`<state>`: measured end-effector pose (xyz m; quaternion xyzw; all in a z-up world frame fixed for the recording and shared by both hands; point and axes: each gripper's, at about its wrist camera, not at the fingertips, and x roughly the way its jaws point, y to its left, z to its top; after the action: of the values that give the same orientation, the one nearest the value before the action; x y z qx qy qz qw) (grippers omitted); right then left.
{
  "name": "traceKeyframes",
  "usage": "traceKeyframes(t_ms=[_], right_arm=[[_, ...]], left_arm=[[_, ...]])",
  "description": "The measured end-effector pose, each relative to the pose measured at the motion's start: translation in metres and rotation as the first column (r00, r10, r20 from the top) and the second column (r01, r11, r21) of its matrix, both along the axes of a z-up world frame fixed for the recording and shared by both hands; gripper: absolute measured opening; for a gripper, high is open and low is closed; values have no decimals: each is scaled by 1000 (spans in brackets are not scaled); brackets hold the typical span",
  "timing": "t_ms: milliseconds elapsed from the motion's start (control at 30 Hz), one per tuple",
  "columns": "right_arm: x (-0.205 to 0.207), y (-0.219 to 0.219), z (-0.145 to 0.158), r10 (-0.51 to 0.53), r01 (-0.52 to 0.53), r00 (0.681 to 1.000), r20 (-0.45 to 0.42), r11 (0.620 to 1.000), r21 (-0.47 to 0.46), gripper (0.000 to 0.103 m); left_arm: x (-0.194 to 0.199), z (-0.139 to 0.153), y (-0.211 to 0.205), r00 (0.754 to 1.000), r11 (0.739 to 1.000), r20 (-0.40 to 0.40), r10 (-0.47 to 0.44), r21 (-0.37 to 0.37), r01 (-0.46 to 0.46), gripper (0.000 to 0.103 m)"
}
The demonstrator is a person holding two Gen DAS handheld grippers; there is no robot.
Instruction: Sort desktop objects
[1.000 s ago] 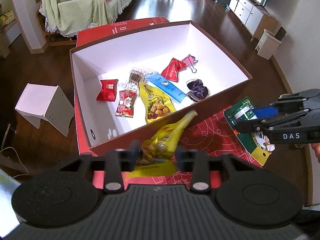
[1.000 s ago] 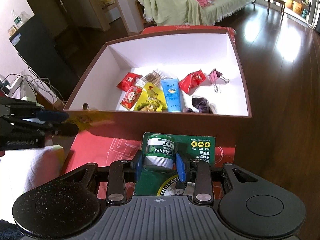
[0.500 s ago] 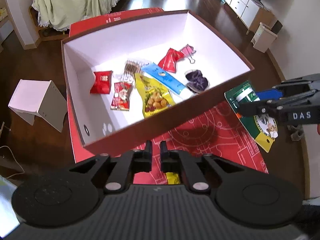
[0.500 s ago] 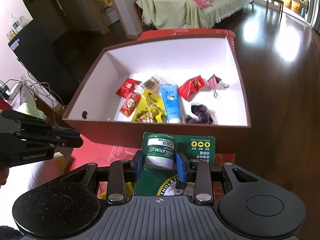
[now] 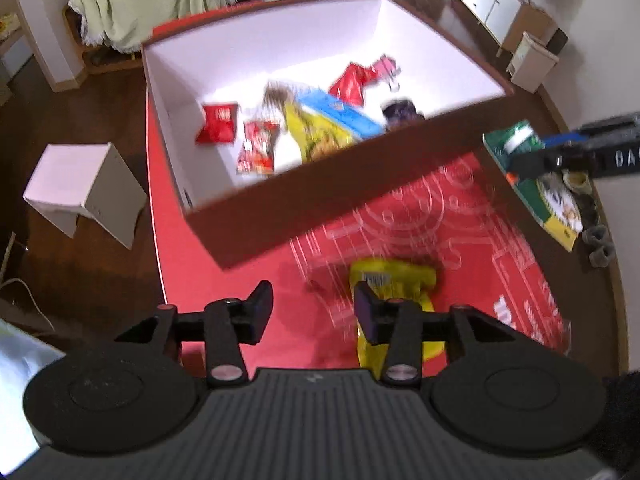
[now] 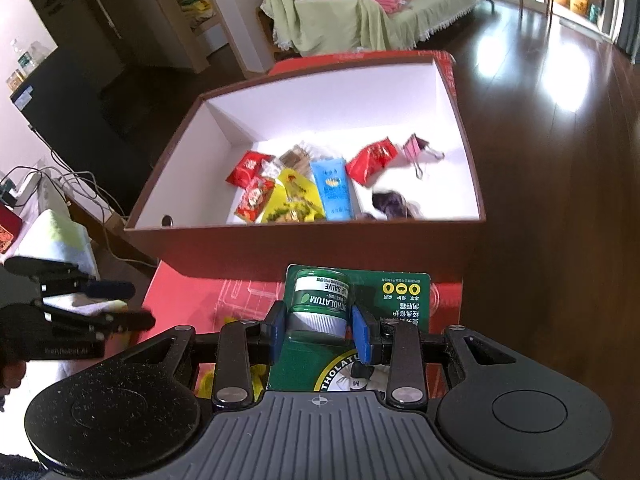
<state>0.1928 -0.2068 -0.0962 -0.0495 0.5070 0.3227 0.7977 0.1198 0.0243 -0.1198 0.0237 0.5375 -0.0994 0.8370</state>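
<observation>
1. Two things make up the work surface we see: a red table (image 5: pixel 248 280) with white line drawings, and a big brown box (image 6: pixel 304 246) with a white inside sitting on it.
2. Room around it: dark wood floor (image 6: pixel 560 128), a sofa under a pale green cover (image 6: pixel 360 12), and a small white stand (image 5: pixel 84 192) left of the table.
3. In the box we spot red snack packets, a yellow bag, a blue tube (image 6: pixel 331 188), a pink binder clip (image 6: pixel 416 150) and something dark purple, all loose on the bottom.
4. Our right gripper (image 6: pixel 319 330) has its fingers pinching the lip salve pack (image 6: pixel 400 300), a green card with a small green-and-white jar, held just in front of the box's near wall.
5. Left gripper (image 5: pixel 313 308) has fingers spread with nothing between them; a yellow snack bag (image 5: pixel 396 280) lies flat on the table just beyond the right finger. That view's pretty blurry.
</observation>
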Motion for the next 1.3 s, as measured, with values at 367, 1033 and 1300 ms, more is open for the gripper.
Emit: traceKeyframes(t_ms=[367,1033,1300], right_arm=[[-3,-10,-8,-36,36,999,-27,999,-14,34],[-1,-33,-20,-94,91,994,-61,995,-50,34],[-2,-28,-25,-81,78,995,-66,995,-56,34]], left_arm=[[-3,-43,-43,992,995,-74,-97,-8,97,65],[33,-87,-72,992,996,-95,-82,15,84,70],[22,-81,-71,987,989,-66,-147,27,149,52]])
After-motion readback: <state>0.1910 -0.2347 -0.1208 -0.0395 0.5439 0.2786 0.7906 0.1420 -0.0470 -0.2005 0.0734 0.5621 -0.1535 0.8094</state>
